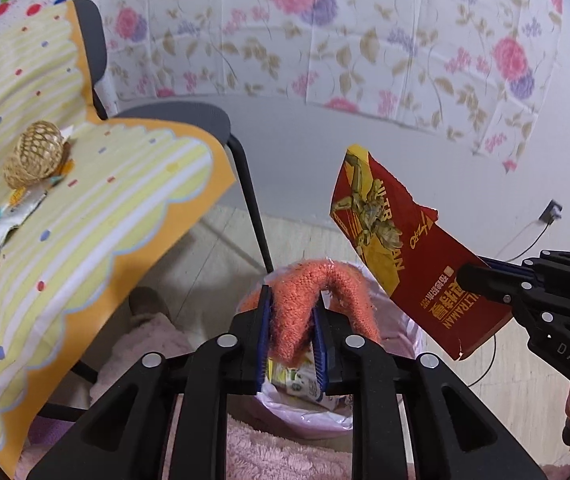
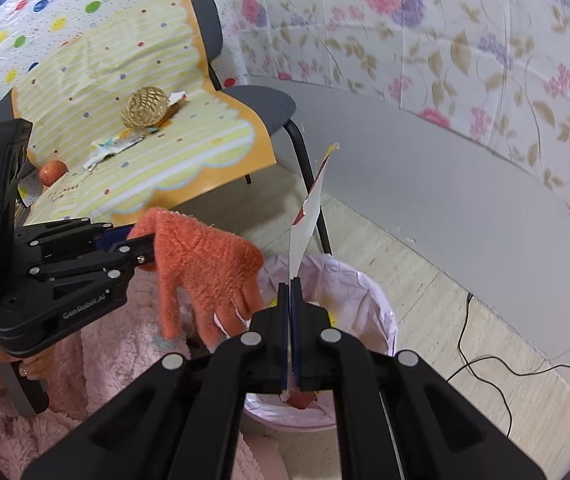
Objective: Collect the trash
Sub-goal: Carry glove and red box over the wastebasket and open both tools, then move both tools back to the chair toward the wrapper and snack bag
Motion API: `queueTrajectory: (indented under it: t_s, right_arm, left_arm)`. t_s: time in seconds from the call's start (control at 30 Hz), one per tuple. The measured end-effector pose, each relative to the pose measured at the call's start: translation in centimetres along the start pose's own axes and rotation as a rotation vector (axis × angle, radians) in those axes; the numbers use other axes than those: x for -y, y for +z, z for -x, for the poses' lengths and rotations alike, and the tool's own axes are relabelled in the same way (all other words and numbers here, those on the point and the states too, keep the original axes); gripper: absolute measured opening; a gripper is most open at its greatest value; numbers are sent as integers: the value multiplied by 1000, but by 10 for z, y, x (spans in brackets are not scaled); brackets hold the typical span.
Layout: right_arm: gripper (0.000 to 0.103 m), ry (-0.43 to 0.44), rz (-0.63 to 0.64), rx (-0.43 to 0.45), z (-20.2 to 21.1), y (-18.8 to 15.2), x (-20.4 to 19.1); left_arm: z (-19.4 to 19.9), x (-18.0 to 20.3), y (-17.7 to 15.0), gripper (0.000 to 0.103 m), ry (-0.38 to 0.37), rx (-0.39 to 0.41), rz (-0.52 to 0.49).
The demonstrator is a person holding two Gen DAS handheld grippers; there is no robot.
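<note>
**Glove and torn wrapper held over lined bin**

The left gripper (image 1: 292,304) was clamped on a fuzzy orange glove (image 2: 205,264), its blue pads (image 1: 265,320) pressing a fold of the knit from both sides while the glove's fingers hung down over the bin (image 2: 377,312). The right gripper (image 2: 290,284) had its jaws closed together on the lower edge of a torn red wrapper (image 1: 397,248), which stood up stiffly above the fingertips, gold print showing on its face in the left wrist view. Both items were directly above the pink-lined bin, which already held some packaging (image 1: 297,384). Behind, a table under a yellow striped cloth (image 2: 133,160) carried a small woven basket (image 2: 145,112) lying on its side, a flattened silvery wrapper (image 2: 113,150) just in front of it, and an orange-red ball (image 2: 53,172) near the cloth's edge. A grey chair (image 1: 189,116) stood beside the table, before a flower-patterned wall covering.
</note>
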State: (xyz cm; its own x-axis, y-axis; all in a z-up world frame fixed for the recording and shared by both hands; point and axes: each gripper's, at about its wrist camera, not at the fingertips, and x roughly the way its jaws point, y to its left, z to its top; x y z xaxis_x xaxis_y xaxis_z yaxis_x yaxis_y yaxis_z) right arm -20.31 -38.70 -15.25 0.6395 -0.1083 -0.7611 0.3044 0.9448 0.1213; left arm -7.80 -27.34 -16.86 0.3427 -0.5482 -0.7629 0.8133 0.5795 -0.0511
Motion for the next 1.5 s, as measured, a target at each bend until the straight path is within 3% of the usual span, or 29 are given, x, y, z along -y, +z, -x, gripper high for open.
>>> queueTrajectory:
  t_s: [0.1,0.27,0.3,0.33,0.4,0.83,1.27,1.5]
  right_arm:
    - [2,8,-18,-28,-11,-3,5]
    - [4,15,-36,-73,-30,-4,10]
    - [10,11,-41,-79,-32,-3,11]
    - [24,7,-46,-85,-34,-3,12]
    - [34,9,-46,-77,-32,-1,13]
    - [34,10,-13,98,18,33,-2]
    - [34,172,134,149,13,72,-82]
    - [34,238,241,127,-5,99,-131]
  left_arm:
    - [-10,1,2,32,1,-33,-8]
    - [-17,1,6,59,16,-45,-5]
    - [-17,0,6,61,16,-45,-2]
    - [-16,-1,7,63,15,-45,1]
    - [-15,-4,8,64,20,-42,13]
    - [62,-54,-1,64,160,138,159]
    - [133,-131,-29,64,355,219,353]
    - [161,-170,-44,72,473,243,444]
